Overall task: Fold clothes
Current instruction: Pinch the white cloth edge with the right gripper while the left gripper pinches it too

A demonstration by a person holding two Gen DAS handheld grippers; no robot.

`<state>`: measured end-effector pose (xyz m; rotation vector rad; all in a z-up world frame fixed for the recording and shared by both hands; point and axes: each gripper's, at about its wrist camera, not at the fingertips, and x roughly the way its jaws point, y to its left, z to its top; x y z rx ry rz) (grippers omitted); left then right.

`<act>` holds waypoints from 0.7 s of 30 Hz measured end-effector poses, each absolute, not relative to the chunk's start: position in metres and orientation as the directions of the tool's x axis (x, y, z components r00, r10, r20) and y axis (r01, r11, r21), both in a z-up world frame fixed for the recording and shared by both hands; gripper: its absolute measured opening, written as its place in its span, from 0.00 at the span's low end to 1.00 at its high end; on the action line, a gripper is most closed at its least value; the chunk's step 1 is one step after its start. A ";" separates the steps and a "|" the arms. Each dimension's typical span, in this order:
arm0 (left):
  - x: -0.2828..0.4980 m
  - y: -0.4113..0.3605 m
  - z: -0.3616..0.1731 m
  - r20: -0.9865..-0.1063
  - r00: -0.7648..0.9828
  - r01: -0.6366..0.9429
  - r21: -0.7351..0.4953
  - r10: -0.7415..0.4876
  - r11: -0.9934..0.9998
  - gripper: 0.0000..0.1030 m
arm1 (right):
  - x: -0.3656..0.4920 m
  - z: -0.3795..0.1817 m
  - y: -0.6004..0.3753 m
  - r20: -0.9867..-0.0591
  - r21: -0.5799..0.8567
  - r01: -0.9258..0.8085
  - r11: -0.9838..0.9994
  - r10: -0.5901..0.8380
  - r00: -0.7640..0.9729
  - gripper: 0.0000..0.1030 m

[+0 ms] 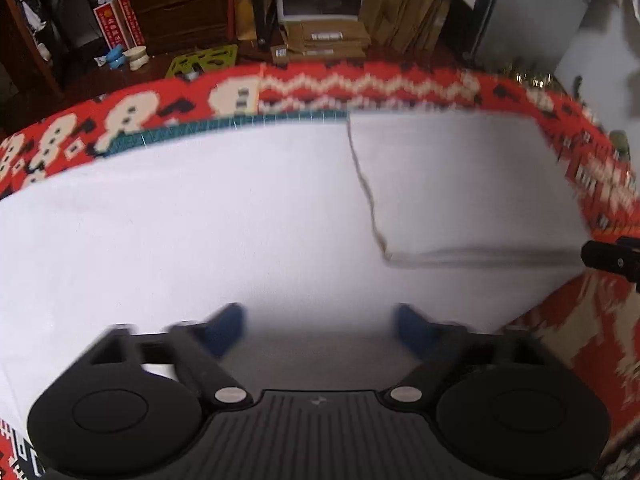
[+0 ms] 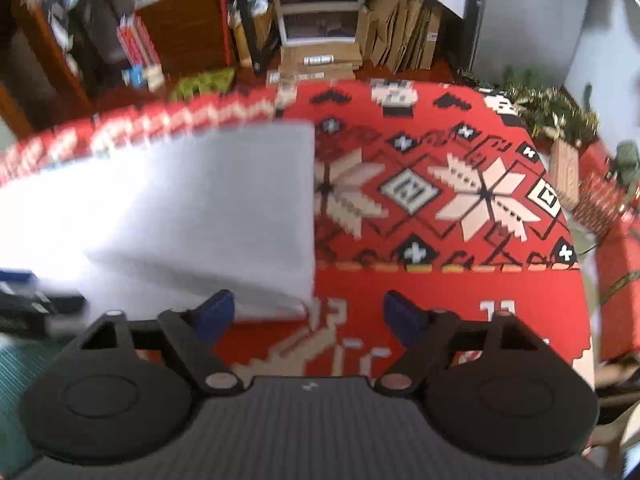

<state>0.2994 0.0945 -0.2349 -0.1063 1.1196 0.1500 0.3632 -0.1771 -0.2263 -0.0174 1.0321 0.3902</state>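
Teal mat (image 1: 224,126) left view only — tinsel (image 2: 556,112) right view only

A cluttered home room: ahead of the tool stand a wooden dresser (image 1: 180,4), stacked cardboard boxes (image 1: 328,38), pet bowls (image 1: 124,58) on the floor, and a patterned red cloth (image 2: 440,200) over the tabletop.

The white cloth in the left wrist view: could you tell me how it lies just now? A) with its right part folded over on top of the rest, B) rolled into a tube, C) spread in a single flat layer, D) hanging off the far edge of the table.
A: the white cloth has a flap on its right part lying over the lower layer, with a visible folded edge along the flap's left and near sides.
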 end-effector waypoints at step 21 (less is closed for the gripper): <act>0.391 0.019 -0.181 -0.810 0.493 -0.015 -0.371 -0.317 0.928 0.63 | 0.409 -0.247 -0.198 -0.768 0.465 -0.185 0.866 0.498 0.402 0.10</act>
